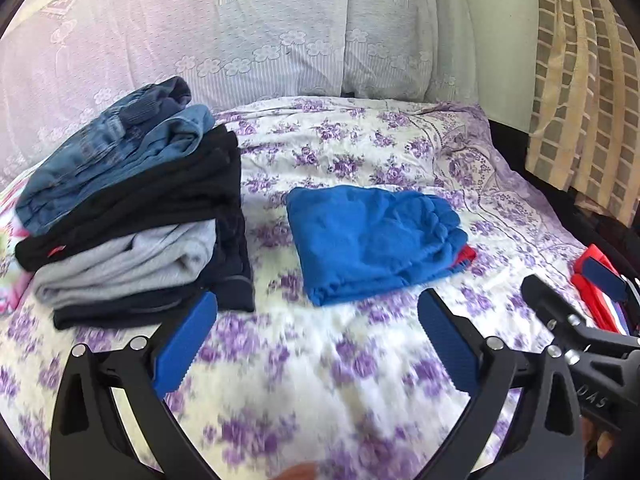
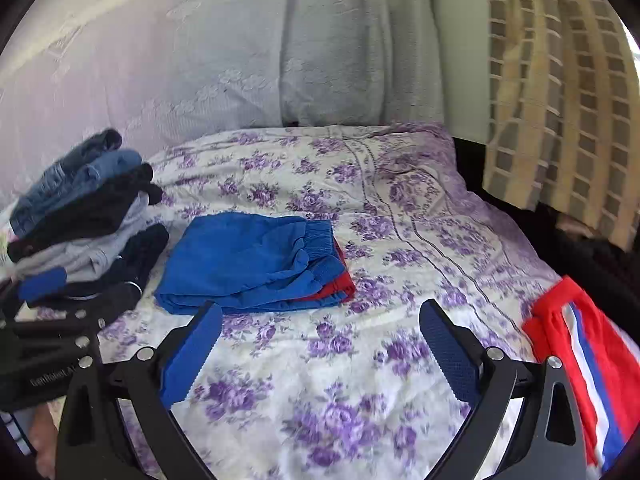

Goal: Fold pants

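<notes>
Both hand-held grippers, left [image 1: 316, 320] and right [image 2: 320, 332], gape wide, empty; folded blue pants [image 2: 252, 264] lie mid-bed [image 2: 400, 208], soft, light, limp — probably best pinched at the thick elastic waistband [image 2: 320, 240].

Folded pants [image 2: 248, 260] are bright blue with a red edge; the bedsheet [image 2: 360, 360] is white with purple flowers (curtain [image 2: 560, 120] tan-checked); the stack [image 1: 132, 200] runs denim blue, black, grey, navy
</notes>
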